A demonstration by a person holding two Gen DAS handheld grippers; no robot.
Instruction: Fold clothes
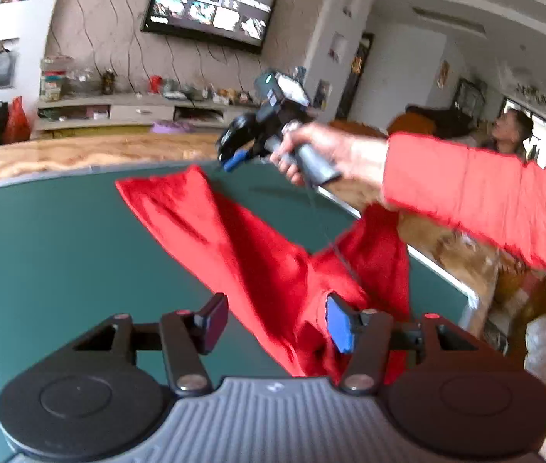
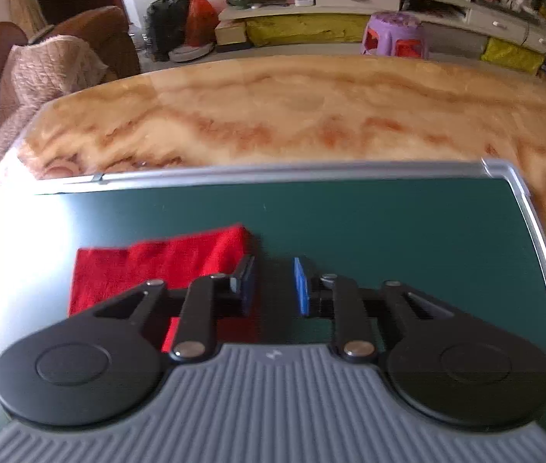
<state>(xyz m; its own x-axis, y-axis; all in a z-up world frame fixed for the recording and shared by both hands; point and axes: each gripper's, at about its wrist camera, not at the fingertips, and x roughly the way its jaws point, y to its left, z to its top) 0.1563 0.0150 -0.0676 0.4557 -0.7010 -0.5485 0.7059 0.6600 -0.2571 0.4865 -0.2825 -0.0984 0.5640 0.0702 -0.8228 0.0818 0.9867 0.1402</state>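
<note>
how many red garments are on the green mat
1. The red garment stretches from the green mat's far edge toward its near right edge, by the open left hand-held gripper. Others may be out of view.

We count one red garment (image 1: 234,247) on one green mat (image 1: 41,250), two grippers, left (image 1: 273,322) and right (image 2: 273,283), over it, one television (image 1: 211,0), one purple stool (image 2: 394,34) and one seated person (image 1: 510,131).

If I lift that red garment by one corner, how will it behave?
Probably floppy: the red garment already lies in soft folds and drapes over the green mat's edge. It looks light and thin, so most would likely hang and trail. Its fuzzy surface suggests it may drag rather than slide.
</note>
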